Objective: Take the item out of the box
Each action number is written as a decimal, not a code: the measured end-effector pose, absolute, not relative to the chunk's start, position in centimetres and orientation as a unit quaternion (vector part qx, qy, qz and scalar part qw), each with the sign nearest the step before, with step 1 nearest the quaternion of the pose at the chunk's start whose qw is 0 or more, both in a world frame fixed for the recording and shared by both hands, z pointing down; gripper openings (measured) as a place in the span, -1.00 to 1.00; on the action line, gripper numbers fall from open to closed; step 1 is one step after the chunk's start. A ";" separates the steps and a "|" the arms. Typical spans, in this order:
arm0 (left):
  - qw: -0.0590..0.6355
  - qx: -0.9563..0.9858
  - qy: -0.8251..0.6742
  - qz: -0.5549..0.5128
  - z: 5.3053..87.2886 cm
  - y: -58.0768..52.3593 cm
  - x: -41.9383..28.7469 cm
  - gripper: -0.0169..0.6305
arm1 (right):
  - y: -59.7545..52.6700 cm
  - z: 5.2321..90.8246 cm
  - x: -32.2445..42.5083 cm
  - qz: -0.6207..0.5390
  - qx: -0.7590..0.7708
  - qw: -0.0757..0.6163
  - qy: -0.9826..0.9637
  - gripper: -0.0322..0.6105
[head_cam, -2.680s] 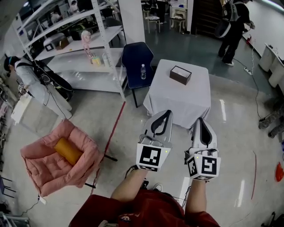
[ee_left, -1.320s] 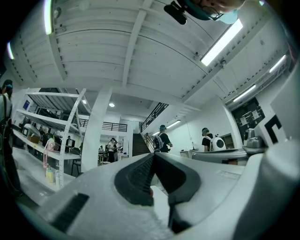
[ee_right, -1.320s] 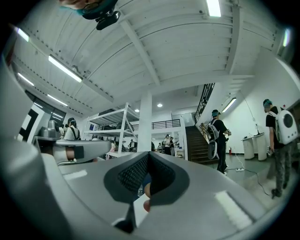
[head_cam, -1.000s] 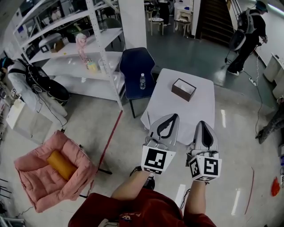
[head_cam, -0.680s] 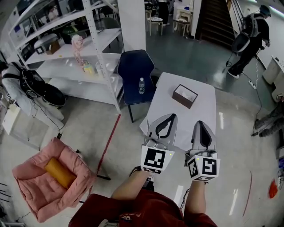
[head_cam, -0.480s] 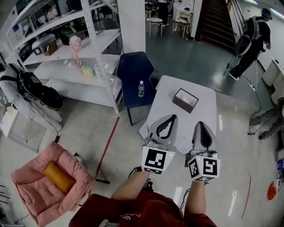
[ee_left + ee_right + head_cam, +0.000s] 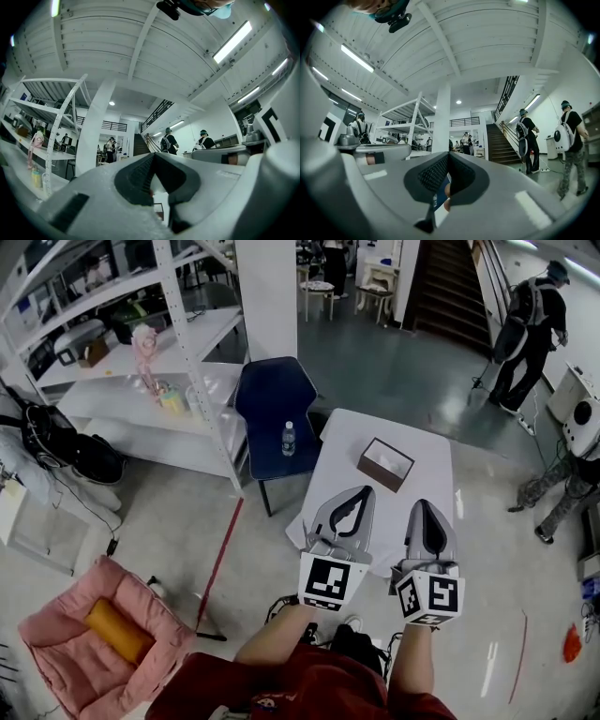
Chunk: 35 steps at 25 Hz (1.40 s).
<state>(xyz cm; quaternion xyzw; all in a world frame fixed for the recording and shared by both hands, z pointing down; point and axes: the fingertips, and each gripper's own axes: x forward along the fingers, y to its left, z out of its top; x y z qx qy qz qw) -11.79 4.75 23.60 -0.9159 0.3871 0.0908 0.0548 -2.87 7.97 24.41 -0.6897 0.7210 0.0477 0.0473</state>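
A small brown open-topped box (image 7: 385, 465) with a pale inside sits on a table under a white cloth (image 7: 417, 512); I cannot make out what is in it. Both grippers are held side by side in front of me, over the table's near edge and short of the box. My left gripper (image 7: 360, 489) has its tips together with nothing between them, and the left gripper view shows the same (image 7: 153, 157). My right gripper (image 7: 427, 503) is also shut and empty, its jaws meeting in the right gripper view (image 7: 448, 154).
A dark blue chair (image 7: 273, 413) with a water bottle (image 7: 288, 439) on its seat stands left of the table. White shelving (image 7: 141, 362) and a white pillar (image 7: 267, 296) lie beyond. A pink cushioned seat (image 7: 66, 652) is at the lower left. A person with a backpack (image 7: 525, 324) stands far right.
The table and box have come closer and lower in the head view as I walk toward them. Both grippers stay shut and side by side.
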 end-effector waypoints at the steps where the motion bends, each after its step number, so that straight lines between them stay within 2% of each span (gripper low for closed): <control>1: 0.055 -0.916 0.388 0.091 23.6 4.3 -11.6 -0.94 | 7.5 24.5 -2.6 0.047 -0.690 0.048 0.721 -0.89; 8: 0.062 -0.913 0.394 0.089 23.6 0.6 -7.5 -0.94 | 3.4 25.1 1.5 0.044 -0.684 0.053 0.727 -0.89; 25: 0.085 -0.906 0.410 0.071 22.7 -11.7 9.9 -0.94 | -9.4 24.6 18.5 0.031 -0.663 0.081 0.743 -0.89; 35: 0.093 -0.900 0.421 0.057 22.8 -15.6 15.5 -0.94 | -13.5 24.9 25.0 0.017 -0.657 0.098 0.748 -0.89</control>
